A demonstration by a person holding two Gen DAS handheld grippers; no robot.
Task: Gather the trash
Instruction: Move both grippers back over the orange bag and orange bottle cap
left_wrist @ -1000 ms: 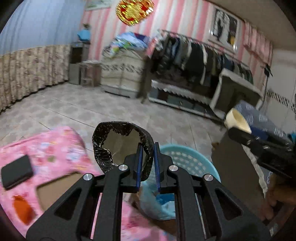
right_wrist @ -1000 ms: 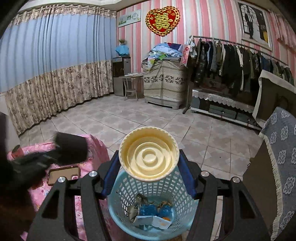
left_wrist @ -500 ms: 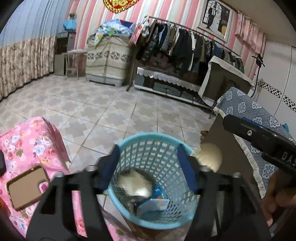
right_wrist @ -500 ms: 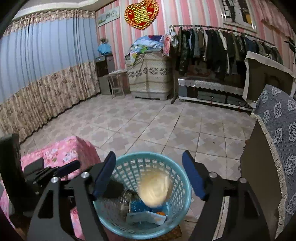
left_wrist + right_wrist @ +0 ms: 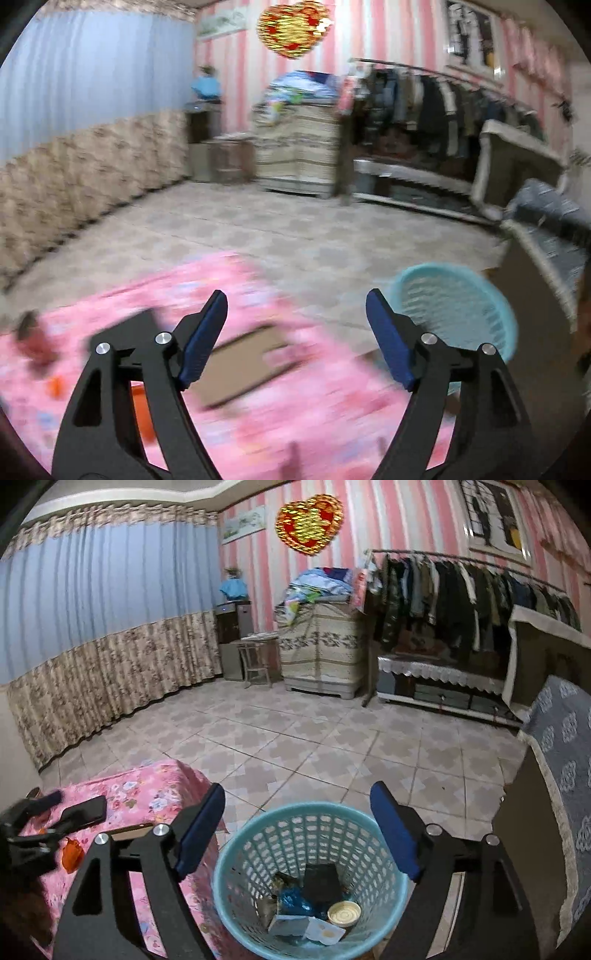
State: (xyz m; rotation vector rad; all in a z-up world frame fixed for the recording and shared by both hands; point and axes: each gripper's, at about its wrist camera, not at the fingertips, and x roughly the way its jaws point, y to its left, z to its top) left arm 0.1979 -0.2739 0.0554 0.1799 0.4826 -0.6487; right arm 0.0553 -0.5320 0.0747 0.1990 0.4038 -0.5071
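over the light blue plastic mesh basket (image 5: 310,878), your right hand-held gripper (image 5: 297,834) hangs with its jaws spread wide and nothing between them; they have just been opening. the round cream plastic lid (image 5: 344,912) that it gripped a second ago now lies at the bottom of the basket beside a crumpled black wrapper (image 5: 322,882), which your left one held then. both pieces are collected.

your left hand-held gripper (image 5: 295,339) has also just been opening and is empty, jaws far apart. half a second ago it looked down into the basket; now it faces the pink flowered cloth on the worktop (image 5: 314,417), with the basket off to its right. that view is blurred, so you cannot tell what the small orange scraps (image 5: 71,854) on the cloth are; they look like the next trash to fetch.
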